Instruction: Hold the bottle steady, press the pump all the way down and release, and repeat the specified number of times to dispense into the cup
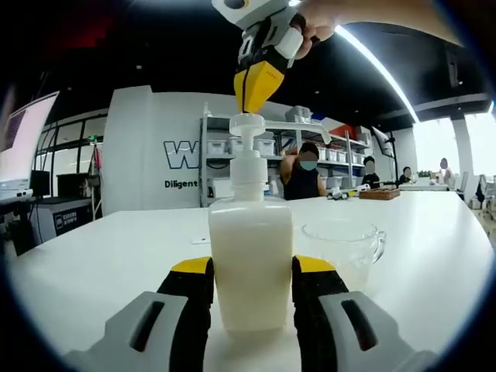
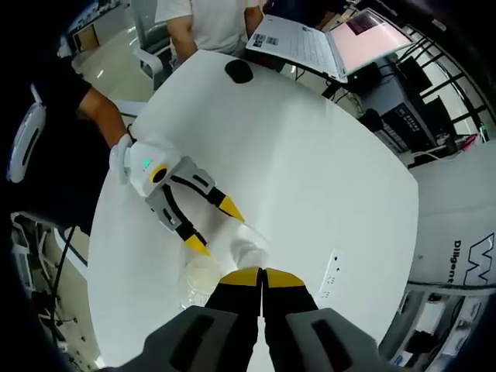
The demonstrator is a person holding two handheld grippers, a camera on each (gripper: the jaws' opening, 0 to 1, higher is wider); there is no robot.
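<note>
While the left gripper [image 1: 252,291] clamps the bottle [image 1: 250,263] steady, the right gripper's [image 1: 256,97] closed fingers press the pump [image 1: 247,124] beside the cup [image 1: 345,248].

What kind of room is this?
Probably an office or lab workspace. There are shelves with storage bins, a laptop on the big white table, and people sitting at another table.

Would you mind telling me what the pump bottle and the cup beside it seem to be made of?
The pump bottle looks like translucent, matte plastic: milky white walls that glow softly rather than reflect. The cup is clear and glossy, with the table visible through it and a moulded handle; it may be glass or hard plastic, and the look leaves that open.
</note>
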